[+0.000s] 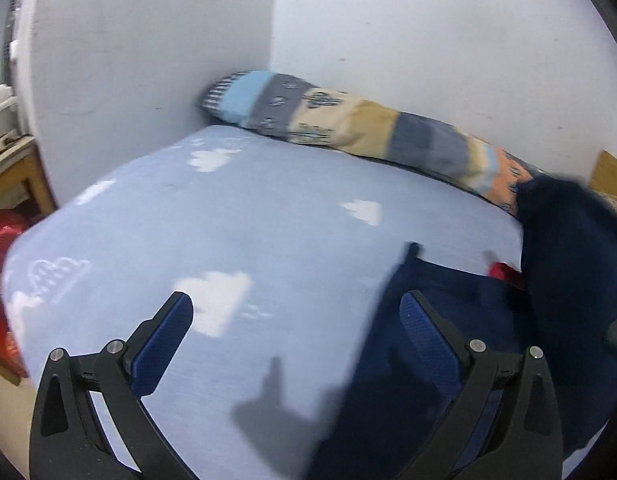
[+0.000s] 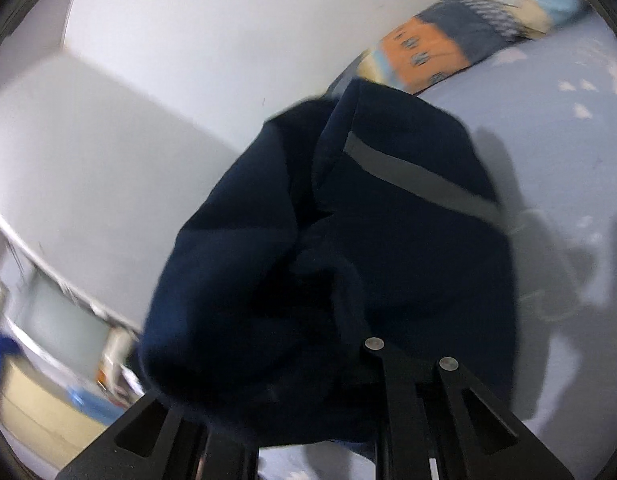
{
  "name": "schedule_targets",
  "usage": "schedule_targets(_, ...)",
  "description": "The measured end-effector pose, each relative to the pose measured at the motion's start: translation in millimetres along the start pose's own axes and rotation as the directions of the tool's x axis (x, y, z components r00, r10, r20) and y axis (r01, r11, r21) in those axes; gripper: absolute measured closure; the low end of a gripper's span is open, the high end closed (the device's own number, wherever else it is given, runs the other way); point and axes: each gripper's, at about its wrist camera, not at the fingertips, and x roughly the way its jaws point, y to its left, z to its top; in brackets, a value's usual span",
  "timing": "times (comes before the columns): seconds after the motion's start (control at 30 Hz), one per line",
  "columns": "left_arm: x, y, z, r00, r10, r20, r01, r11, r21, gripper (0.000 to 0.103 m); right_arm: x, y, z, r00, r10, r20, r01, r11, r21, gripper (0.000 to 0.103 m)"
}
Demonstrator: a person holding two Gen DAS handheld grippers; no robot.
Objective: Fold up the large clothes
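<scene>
Fold barely begun: left hand-held gripper [image 1: 296, 316] spread wide and empty at lower frame, right hand-held gripper [image 2: 308, 376] clamped on bunched navy garment [image 2: 348, 220] filling centre frame, hem trailing onto bed [image 1: 268, 208] beyond; flattening and folds remain.

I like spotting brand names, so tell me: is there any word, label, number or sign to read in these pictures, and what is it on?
No readable text in either view.
Dark navy garment: only a plain grey stripe, no lettering.
Light blue bed sheet: white cloud shapes, no words.
Patchwork pillow: small dark motifs, too blurred to tell whether any are letters.
Small red thing beside the garment: too blurred to read.
</scene>
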Motion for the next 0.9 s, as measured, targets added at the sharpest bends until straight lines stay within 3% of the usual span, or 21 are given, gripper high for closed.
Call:
schedule_targets(0.13, 5, 40, -2, 0.998, 0.049, -0.037, -0.05, 0.998, -0.041, 0.0, 75, 35, -44, 0.985, -0.154, -0.078, 0.136, 0.97, -0.202, 0.089)
schedule_targets(0.27, 11, 65, -5, 0.996, 0.033, -0.085, -0.044, 0.991, -0.126, 0.0, 147, 37, -94, 0.94, -0.3, -0.161, 0.233, 0.912, -0.337, 0.088)
schedule_targets(0.33, 9, 67, -7, 0.996, 0.025, -0.085, -0.036, 0.99, -0.134, 0.0, 157, 39, -106, 0.928, -0.343, -0.143, 0.27, 0.887, -0.375, 0.088)
schedule_targets(0.47, 9, 66, -2, 0.997, 0.001, -0.074, -0.009, 0.993, -0.114, 0.0, 157, 47, -96, 0.927, -0.361, -0.104, 0.283, 0.853, -0.438, 0.089)
schedule_targets(0.67, 12, 69, 0, 0.995, -0.038, -0.096, 0.024, 0.989, -0.146, 0.0, 169, 75, -131, 0.887, -0.459, -0.052, 0.329, 0.706, -0.628, 0.086)
schedule_targets(0.73, 11, 71, 1, 0.994, -0.034, -0.1, 0.019, 0.989, -0.147, 0.0, 176, 82, -147, 0.866, -0.5, -0.03, 0.337, 0.626, -0.704, 0.065)
schedule_targets(0.8, 11, 77, 1, 0.994, -0.032, -0.1, 0.015, 0.986, -0.166, 0.0, 178, 93, -167, 0.851, -0.524, -0.021, 0.323, 0.554, -0.767, 0.05)
schedule_targets(0.83, 11, 80, 1, 0.994, -0.029, -0.103, 0.011, 0.985, -0.175, 0.0, 175, 99, -179, 0.853, -0.522, -0.028, 0.302, 0.536, -0.789, 0.047)
schedule_targets(0.9, 13, 85, 0, 0.992, -0.042, -0.116, 0.018, 0.98, -0.2, 0.0, 164, 103, -192, 0.876, -0.476, -0.081, 0.225, 0.552, -0.803, 0.042)
